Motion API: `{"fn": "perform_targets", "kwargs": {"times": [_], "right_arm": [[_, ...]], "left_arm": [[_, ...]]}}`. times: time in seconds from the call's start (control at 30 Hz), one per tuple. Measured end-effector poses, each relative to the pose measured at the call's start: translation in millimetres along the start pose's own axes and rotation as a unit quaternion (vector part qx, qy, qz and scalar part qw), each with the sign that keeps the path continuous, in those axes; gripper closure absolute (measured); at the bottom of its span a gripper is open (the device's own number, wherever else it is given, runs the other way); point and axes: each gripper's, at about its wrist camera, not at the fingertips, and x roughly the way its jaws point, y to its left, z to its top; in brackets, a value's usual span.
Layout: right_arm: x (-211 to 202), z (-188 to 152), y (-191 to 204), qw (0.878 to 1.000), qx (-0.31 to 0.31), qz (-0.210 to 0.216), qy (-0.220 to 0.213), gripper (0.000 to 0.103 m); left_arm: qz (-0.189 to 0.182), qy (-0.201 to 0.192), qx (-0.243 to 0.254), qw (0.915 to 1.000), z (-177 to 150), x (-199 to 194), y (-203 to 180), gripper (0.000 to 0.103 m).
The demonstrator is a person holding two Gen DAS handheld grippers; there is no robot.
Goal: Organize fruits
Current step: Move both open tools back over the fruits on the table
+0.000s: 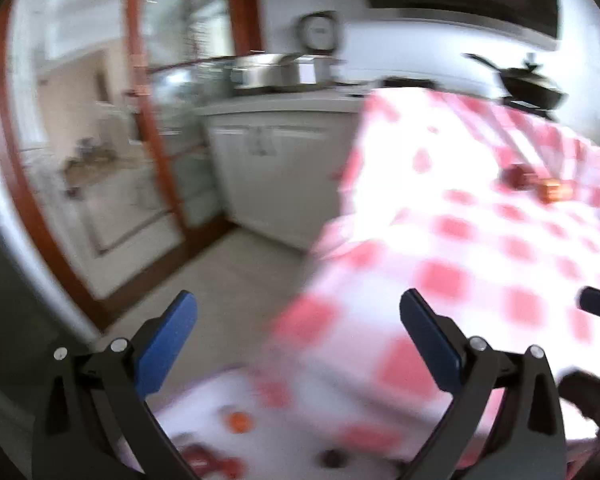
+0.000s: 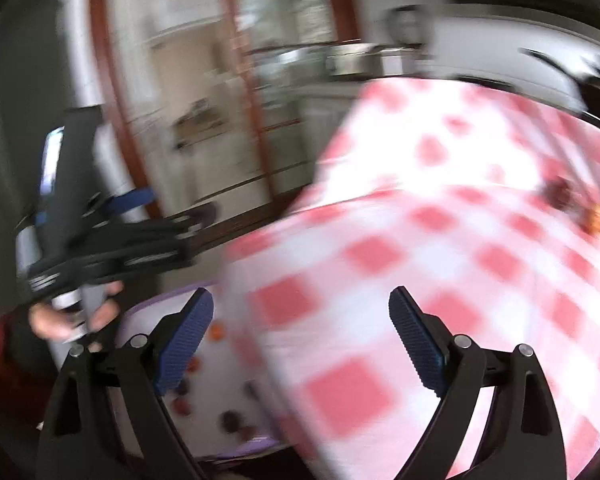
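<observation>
Handling small round red fruits on the white tray, I'd pinch their middles gently; both tools gape empty.

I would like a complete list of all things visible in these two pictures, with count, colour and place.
checked cloth: one, red and white, covers the table at right
tray: one, white with lilac rim, at the table's near corner
small fruits on tray: several, orange to dark red, blurred
fruits on cloth: a small group, dark red and orange, far right
metal pots: count unclear, silver, on the counter behind
black pan: one, behind the table
cabinet: one, white, under the counter
left claw: open, blue pads, nothing between
right claw: open, blue pads, nothing between
hand: one, holding the left claw's handle
</observation>
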Motion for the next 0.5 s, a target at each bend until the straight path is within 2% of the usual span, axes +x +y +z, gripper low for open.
{"fn": "perform_targets", "kwargs": {"times": [0.1, 0.13, 0.2, 0.33, 0.5], "right_arm": [[-9.9, -3.2, -57.4, 0.995, 0.06, -0.081, -0.005, 0.016], [-11.9, -4.5, -75.6, 0.992, 0.078, -0.103, -0.004, 0.016], [-21.6, -9.6, -121.8, 0.983, 0.12, -0.142, -0.008, 0.016], [-19.4, -18.1, -197.5, 0.964, 0.185, -0.192, -0.006, 0.016], [-6.3, -14.4, -286.1, 0.938, 0.252, -0.239, -0.011, 0.016]], "left_arm": [[-0.097, 0.034, 0.014, 0.9946, 23.5, 23.1, -62.3, 0.001], [-0.134, 0.05, 0.025, 0.9894, 29.2, 36.7, -90.6, 0.001], [-0.179, 0.072, 0.041, 0.9804, 37.8, 63.4, -138.9, 0.001], [-0.231, 0.104, 0.05, 0.9662, 51.3, 113.8, -215.0, 0.001], [-0.253, 0.129, 0.038, 0.9581, 72.0, 174.4, -278.6, 0.001]]}}
